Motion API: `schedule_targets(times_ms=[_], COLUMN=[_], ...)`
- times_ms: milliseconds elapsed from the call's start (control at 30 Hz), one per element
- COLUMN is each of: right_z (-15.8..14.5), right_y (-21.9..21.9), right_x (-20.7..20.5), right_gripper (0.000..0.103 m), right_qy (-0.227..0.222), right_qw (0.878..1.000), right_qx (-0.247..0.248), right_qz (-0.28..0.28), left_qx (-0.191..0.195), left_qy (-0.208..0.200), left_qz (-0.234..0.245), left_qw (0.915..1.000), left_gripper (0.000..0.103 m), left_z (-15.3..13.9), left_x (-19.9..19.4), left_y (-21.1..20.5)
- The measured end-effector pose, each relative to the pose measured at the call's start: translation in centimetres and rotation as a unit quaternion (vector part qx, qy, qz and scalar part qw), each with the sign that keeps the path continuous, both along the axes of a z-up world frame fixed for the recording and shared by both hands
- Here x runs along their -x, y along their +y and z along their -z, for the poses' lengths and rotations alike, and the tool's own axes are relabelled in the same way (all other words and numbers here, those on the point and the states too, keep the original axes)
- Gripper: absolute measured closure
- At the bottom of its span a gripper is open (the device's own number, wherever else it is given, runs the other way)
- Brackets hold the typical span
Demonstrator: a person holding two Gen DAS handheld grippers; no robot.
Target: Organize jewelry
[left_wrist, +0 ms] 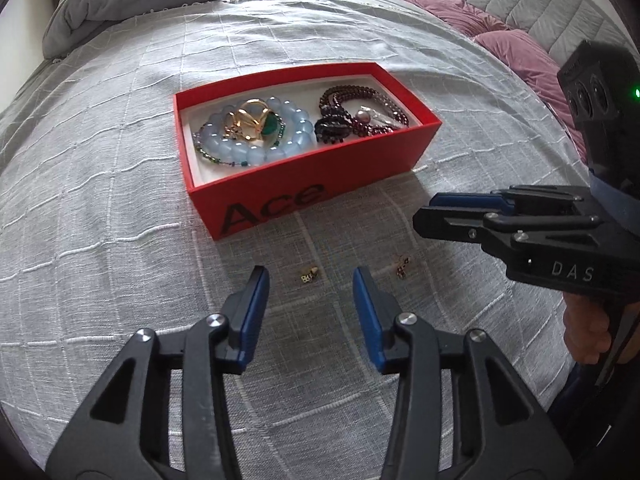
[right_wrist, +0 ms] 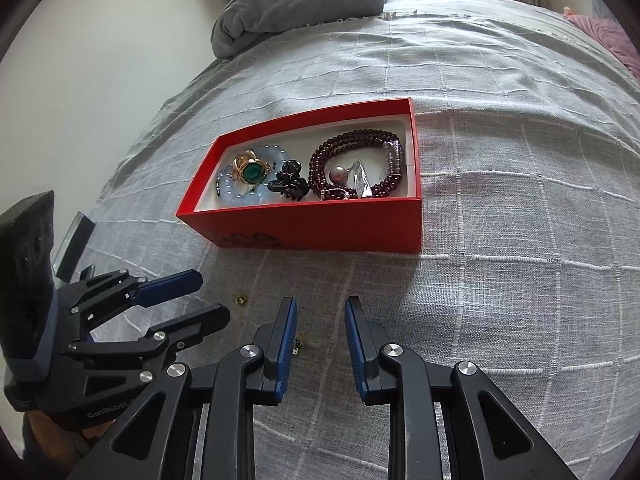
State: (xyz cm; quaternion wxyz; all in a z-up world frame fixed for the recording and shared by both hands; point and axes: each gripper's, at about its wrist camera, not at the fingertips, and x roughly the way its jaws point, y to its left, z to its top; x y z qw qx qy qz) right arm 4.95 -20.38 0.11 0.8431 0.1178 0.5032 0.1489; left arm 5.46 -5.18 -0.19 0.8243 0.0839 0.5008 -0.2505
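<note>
On the left, the left gripper (left_wrist: 310,286) hangs low over the grey bedspread (left_wrist: 100,208), its blue-padded jaws spread wide and holding nothing. Between those jaws, just ahead of the tips, lies a small gold earring (left_wrist: 309,275) on the cloth, touched by neither pad. A little to the right of the right-hand jaw lies a second small piece (left_wrist: 401,267), dark with gold; it is too small to name surely, though it looks like the matching earring.

Straight ahead of the jaws sits the red box (left_wrist: 280,196), open, with a white lining and "Ace" printed on its near wall. In its left part, a pale blue bead bracelet (left_wrist: 256,154) rings a gold brooch with a green stone (left_wrist: 256,122). To the right of these lies a black hair clip (right_wrist: 289,182), and in the right part of the box are coiled strands of dark red beads (right_wrist: 356,160), with a pinkish pearl (right_wrist: 338,175) among them.

Farther right, the right gripper (right_wrist: 321,308) hovers beside the left one, its jaws parted and empty too. In the right wrist view the dark piece (right_wrist: 298,346) peeps out just beside the left-hand jaw, mostly hidden by it, and the gold earring (right_wrist: 241,300) lies off to the left, near the other gripper's fingers (right_wrist: 172,284). A grey pillow (right_wrist: 300,4) rests at the far end of the bed.
</note>
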Motion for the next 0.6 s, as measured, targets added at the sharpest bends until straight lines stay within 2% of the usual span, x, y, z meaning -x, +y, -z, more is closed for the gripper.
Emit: schedule_targets(times_ms=[200,600], right_z=[0.1,0.4], right_y=[0.0,0.6], right_x=[0.1,0.6], right_gripper=[0.077,0.077], right_qy=[0.005,0.01], right_qw=[1.0,1.0], right_qx=[0.003,0.016], right_qz=[-0.002,-0.022], left_qx=[-0.034,-0.045], left_qy=[-0.004,-0.005], left_qz=[0.019,0.027], left_qw=[0.9992,0.9986], left_gripper=[0.058,0.058], left_z=[0.8,1.6], left_x=[0.3,-0.5], left_y=[-1.0,-1.6])
